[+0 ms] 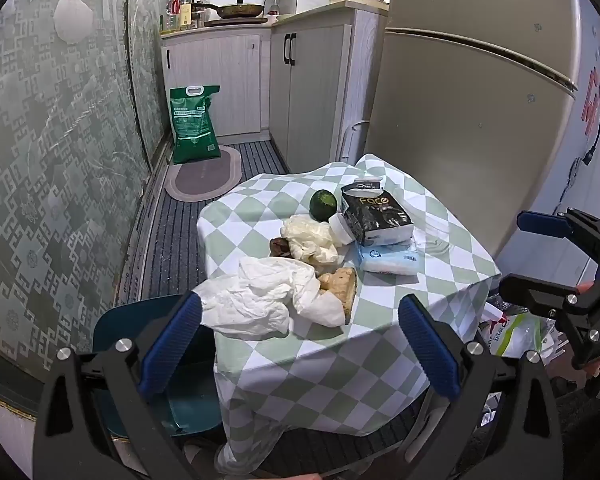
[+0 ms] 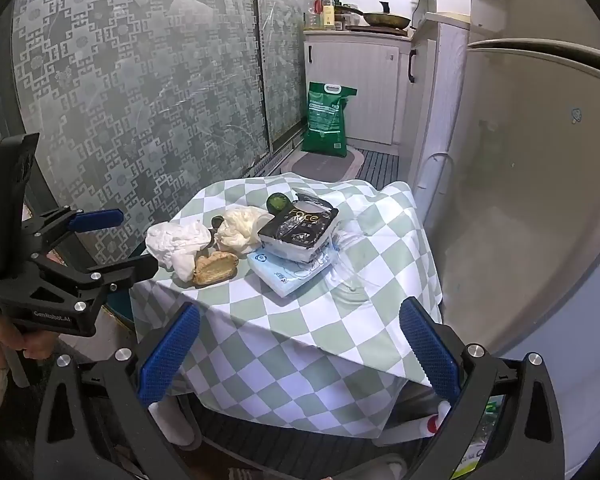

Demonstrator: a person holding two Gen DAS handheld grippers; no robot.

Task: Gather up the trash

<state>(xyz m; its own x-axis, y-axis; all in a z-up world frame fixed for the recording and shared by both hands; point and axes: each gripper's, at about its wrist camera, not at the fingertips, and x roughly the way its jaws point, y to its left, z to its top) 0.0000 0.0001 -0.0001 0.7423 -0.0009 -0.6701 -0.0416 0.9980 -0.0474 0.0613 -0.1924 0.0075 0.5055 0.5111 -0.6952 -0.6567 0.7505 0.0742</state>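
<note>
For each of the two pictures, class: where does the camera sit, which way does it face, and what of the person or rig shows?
Left wrist: on the left gripper, open, facing the checkered table; right gripper at right edge.
Right wrist: on the right gripper, open, facing the same table; left gripper and hand at left.
Shared: crumpled tissue, bread, green sack.

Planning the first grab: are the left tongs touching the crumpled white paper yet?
Apart. The right wrist view shows the left tongs open in the air, with a gap to the crumpled white paper on the checkered table.
</note>
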